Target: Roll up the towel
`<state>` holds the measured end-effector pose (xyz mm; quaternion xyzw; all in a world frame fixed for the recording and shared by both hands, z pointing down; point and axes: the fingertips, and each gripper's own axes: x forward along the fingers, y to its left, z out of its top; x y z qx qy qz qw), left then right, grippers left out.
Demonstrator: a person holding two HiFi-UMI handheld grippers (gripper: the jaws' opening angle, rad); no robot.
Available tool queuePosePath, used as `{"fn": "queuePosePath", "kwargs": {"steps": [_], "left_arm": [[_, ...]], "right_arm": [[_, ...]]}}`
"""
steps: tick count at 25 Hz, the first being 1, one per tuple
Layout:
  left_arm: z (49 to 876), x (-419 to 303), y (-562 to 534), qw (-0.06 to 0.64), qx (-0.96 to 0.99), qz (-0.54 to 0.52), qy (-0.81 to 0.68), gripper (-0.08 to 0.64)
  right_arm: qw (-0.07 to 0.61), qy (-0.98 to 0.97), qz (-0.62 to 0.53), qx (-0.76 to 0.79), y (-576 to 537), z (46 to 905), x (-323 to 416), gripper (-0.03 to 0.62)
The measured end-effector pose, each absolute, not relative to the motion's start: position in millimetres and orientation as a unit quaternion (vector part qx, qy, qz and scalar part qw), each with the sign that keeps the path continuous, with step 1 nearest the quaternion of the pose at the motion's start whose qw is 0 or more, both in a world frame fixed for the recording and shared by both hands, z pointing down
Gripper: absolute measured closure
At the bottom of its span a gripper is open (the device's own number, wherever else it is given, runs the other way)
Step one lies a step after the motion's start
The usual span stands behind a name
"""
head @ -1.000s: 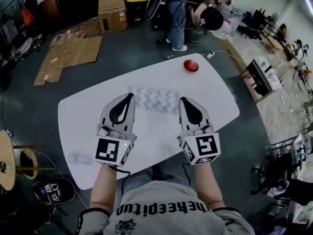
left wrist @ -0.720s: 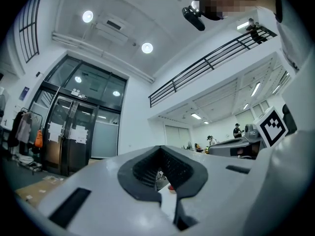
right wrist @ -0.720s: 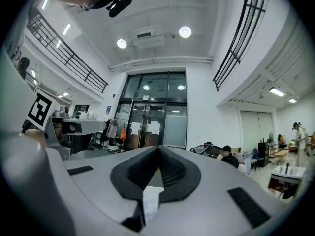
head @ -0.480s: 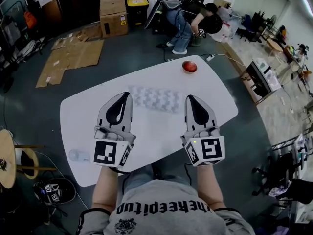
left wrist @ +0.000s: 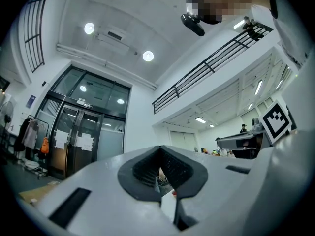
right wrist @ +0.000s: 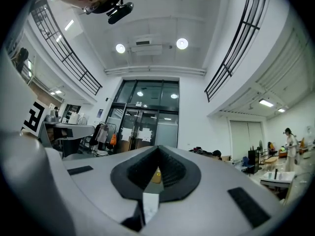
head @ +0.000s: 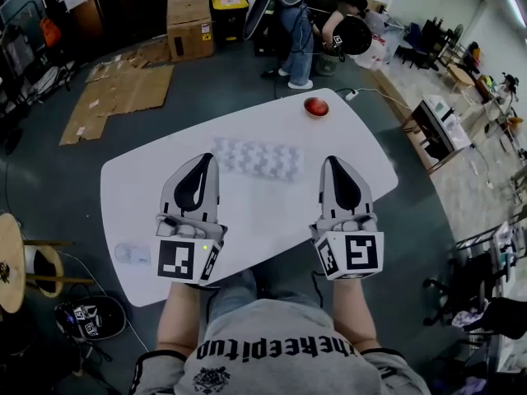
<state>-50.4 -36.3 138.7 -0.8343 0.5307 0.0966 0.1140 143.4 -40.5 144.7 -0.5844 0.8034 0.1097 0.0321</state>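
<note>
1. The patterned towel lies flat on the far half of a white table, apart from both grippers.
2. The left gripper and right gripper hover nearer, flanking the towel, each with its jaws closed on nothing.
3. A round red object sits at the table's far right, and a small clear object at its near left edge.
4. On the grey floor beyond are flattened cardboard at far left, a cardboard box, a yellow-lidded bin and a person bending over equipment.
5. Glass doors carry paper sheets. Lettering on the wearer's grey shirt shows upside down and cannot be read with certainty.
</note>
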Motion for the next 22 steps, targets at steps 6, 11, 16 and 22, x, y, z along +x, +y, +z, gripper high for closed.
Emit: {"fn": "queuePosePath", "kwargs": {"steps": [6,11,16,22], "left_arm": [[136,-51,-22,0.126,-0.83,0.099,0.534,0.555],[137,-57,-15,0.125,-0.828,0.103,0.536,0.555],[139,-70,-13,0.124,-0.829,0.108,0.535,0.555],[136,-95,-21,0.121,-0.838,0.11,0.52,0.555]], "right_arm": [[0.036,0.803,0.11,-0.584,-27,141,143,0.591],[0.032,0.805,0.113,-0.582,-19,141,137,0.591],[0.025,0.805,0.12,-0.581,-15,142,121,0.591],[0.02,0.797,0.123,-0.591,-19,138,91,0.591]]}}
